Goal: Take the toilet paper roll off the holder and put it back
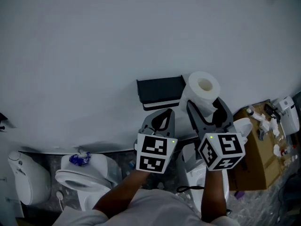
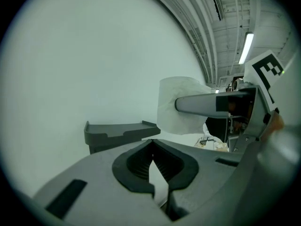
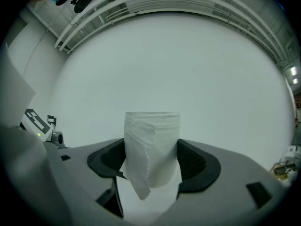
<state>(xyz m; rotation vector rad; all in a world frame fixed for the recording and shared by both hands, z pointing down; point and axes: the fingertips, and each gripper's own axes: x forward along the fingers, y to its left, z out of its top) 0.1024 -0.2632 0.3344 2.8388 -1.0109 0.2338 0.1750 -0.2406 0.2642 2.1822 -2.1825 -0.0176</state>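
1. The right gripper pinches the toilet paper roll. Its jaws are spread to the roll's width, with one dark pad on each side.
2. The roll stands upright between the jaws, and a loose tail of paper hangs down its front.
3. In the head view the roll is off the holder, held up against the white wall. It is just beside the holder's right end; whether they touch cannot be told. The open core faces the camera.
4. The holder is dark and wall-mounted, with a flat shelf-like top.
5. The left gripper has its jaws pressed together at the tips, with nothing between them. It sits just under the holder, left of the right gripper.
6. In the left gripper view one jaw of the right gripper crosses the side of the roll, and the holder is to the left of it.
7. Each gripper's marker cube faces the head camera, and the person's arms come in from the bottom edge.
8. Lower left is a white toilet with a blue object at its back.
9. Lower right is a cardboard box with small bottles on top.
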